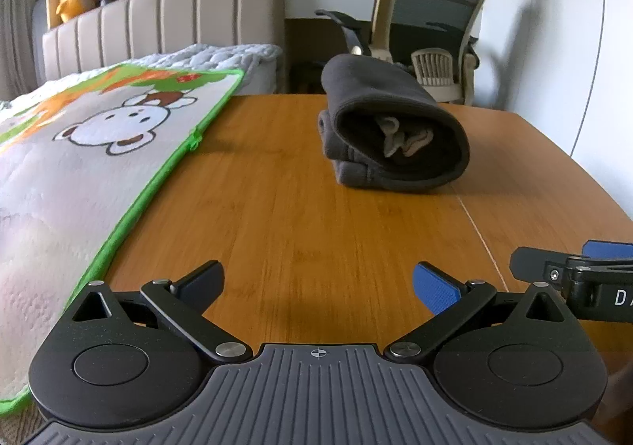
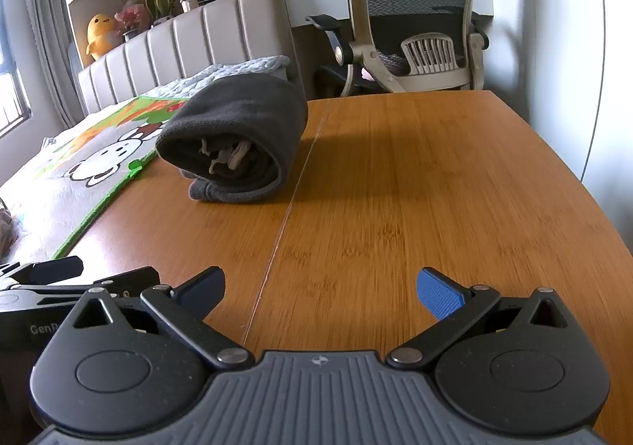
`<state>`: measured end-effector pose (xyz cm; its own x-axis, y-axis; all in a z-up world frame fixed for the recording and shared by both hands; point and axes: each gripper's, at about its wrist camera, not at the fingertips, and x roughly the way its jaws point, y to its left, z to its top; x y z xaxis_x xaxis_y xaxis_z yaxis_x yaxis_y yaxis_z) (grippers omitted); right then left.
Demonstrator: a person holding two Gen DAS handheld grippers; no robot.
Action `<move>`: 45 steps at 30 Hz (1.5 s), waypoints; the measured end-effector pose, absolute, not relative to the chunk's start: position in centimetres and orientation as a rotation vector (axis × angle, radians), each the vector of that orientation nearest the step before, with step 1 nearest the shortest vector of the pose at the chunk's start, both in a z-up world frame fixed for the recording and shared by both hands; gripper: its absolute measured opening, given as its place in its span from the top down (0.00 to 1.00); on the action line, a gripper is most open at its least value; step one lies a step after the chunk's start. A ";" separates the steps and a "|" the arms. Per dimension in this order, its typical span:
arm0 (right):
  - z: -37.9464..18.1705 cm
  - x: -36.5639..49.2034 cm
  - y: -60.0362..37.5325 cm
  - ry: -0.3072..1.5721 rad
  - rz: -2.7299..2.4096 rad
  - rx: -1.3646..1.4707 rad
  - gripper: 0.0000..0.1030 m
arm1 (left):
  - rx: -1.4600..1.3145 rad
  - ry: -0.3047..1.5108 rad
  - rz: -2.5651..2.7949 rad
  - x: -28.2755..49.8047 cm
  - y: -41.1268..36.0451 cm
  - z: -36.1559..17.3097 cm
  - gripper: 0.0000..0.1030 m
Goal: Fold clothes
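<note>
Dark garment (image 1: 391, 128) folded on table (image 1: 316, 215) — untouched.

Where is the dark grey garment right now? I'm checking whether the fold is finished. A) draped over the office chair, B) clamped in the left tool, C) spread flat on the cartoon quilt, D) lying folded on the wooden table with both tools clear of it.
D: the dark grey garment lies folded on the wooden table, while the left tool and right tool are open and apart from it.
</note>
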<state>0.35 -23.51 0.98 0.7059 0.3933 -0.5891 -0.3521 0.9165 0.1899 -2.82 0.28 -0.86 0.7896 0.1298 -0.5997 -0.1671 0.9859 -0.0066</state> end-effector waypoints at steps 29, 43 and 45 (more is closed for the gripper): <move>0.9 0.7 -23.5 0.689 0.417 0.081 0.00 | -0.075 0.648 0.163 -2.7 0.5 -1.0 0.00; 0.8 0.7 -23.6 0.685 0.418 0.098 0.00 | -0.071 0.656 0.172 -2.6 0.4 -0.9 0.00; 0.8 0.7 -23.5 0.688 0.414 0.091 0.00 | -0.075 0.655 0.171 -2.6 0.5 -0.9 0.00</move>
